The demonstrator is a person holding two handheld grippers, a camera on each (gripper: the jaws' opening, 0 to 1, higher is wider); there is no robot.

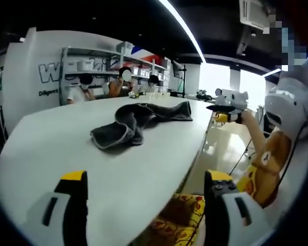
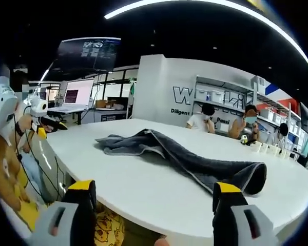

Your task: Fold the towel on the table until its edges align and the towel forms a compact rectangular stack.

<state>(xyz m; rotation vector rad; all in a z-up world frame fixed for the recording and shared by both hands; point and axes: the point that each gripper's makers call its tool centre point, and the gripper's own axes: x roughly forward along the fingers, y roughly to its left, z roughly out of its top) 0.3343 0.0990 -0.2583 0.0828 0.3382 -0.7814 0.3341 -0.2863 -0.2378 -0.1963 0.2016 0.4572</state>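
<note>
A dark grey towel point(image 1: 136, 122) lies crumpled and stretched out on the white table point(image 1: 51, 148). My left gripper point(image 1: 146, 177) is open, hovering over the table's near edge, well short of the towel. In the right gripper view the towel point(image 2: 185, 156) runs as a long rumpled strip across the table point(image 2: 138, 187). My right gripper point(image 2: 155, 185) is open at the table's edge, its right jaw close to one end of the towel. The right gripper point(image 1: 227, 106) also shows in the left gripper view, held beside the table. The left gripper point(image 2: 47, 123) appears at the left of the right gripper view.
Three people point(image 1: 118, 82) sit at the far side of the table before shelves point(image 1: 92, 64). Small cups point(image 2: 262, 146) stand near them. A desk with monitors point(image 2: 74, 97) is behind. The person's yellow patterned clothing point(image 1: 264, 164) is beside the table edge.
</note>
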